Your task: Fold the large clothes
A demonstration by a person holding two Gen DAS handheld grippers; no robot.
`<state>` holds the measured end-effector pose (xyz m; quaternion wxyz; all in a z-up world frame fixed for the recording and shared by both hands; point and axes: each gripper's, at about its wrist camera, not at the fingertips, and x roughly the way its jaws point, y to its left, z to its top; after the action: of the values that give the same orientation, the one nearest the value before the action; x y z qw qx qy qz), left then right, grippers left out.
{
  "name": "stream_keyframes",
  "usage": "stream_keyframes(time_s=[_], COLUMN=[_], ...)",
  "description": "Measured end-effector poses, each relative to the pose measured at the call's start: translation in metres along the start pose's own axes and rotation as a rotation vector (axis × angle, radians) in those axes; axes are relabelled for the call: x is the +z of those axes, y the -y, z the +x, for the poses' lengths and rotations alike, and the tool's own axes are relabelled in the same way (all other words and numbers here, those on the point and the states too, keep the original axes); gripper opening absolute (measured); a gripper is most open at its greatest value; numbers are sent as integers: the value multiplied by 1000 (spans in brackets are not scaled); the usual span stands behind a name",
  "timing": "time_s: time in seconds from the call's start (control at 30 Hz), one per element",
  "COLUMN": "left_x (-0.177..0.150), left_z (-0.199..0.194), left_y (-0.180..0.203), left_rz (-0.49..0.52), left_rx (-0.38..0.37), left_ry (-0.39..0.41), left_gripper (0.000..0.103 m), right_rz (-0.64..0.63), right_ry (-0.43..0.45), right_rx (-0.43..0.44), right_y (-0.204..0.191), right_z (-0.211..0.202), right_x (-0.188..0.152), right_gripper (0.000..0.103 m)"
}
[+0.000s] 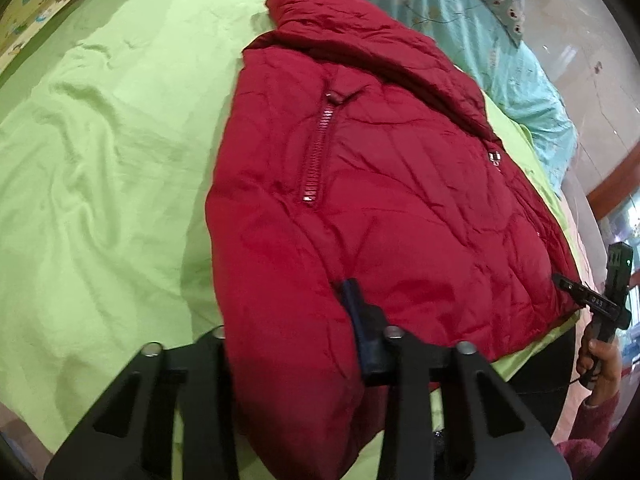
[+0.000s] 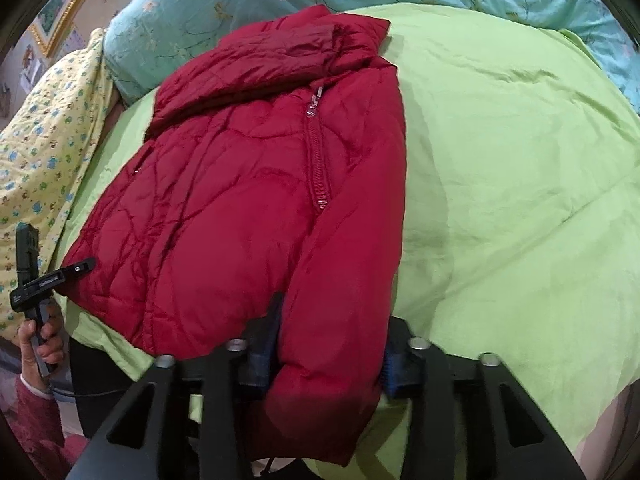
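A red puffer jacket (image 1: 380, 184) lies front up on a light green sheet (image 1: 112, 168), collar far from me, zip closed. My left gripper (image 1: 288, 320) is shut on the jacket's near left hem. Its blue-padded right finger (image 1: 354, 308) presses into the fabric, and the left finger is hidden under the bulging cloth. In the right wrist view the jacket (image 2: 224, 200) fills the middle. My right gripper (image 2: 332, 332) is shut on the near right hem, a thick roll squeezed between both pads. Each view shows the other gripper at the jacket's far corner: the right gripper (image 1: 568, 284) and the left gripper (image 2: 80, 266).
A teal floral quilt (image 1: 480, 20) lies bunched behind the collar. A yellow patterned blanket (image 2: 44, 140) lies along one side. The bed's near edge runs just under my grippers, with a hand (image 2: 40, 336) and a dark red sleeve (image 2: 36, 420) there. A tiled floor (image 1: 592, 80) is beyond.
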<state>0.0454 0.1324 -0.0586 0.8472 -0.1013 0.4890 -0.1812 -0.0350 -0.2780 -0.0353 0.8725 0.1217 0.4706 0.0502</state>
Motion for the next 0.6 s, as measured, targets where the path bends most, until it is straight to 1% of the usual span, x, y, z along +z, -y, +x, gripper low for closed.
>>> stream_keyframes(time_s=[0.03,0.13,0.37,0.6], left_x=[0,4,18,32], left_z=[-2,-12,-37,-48], left_y=[3,10,16,18], left_rz=[12,30,-1,-9], left_rx=[1,-8,-87,-108], left_ry=[6,36,115,155], left_gripper=[23,20,18,17], right_rz=[6,26,65,82], right_ry=[10,36,100,145], right_rx=[19,70,172,224], right_y=[1,3,3,1], right_z=[-3,-11,-29,-40], right_x=[1,4,16,32], right_gripper=[29,26,22,21])
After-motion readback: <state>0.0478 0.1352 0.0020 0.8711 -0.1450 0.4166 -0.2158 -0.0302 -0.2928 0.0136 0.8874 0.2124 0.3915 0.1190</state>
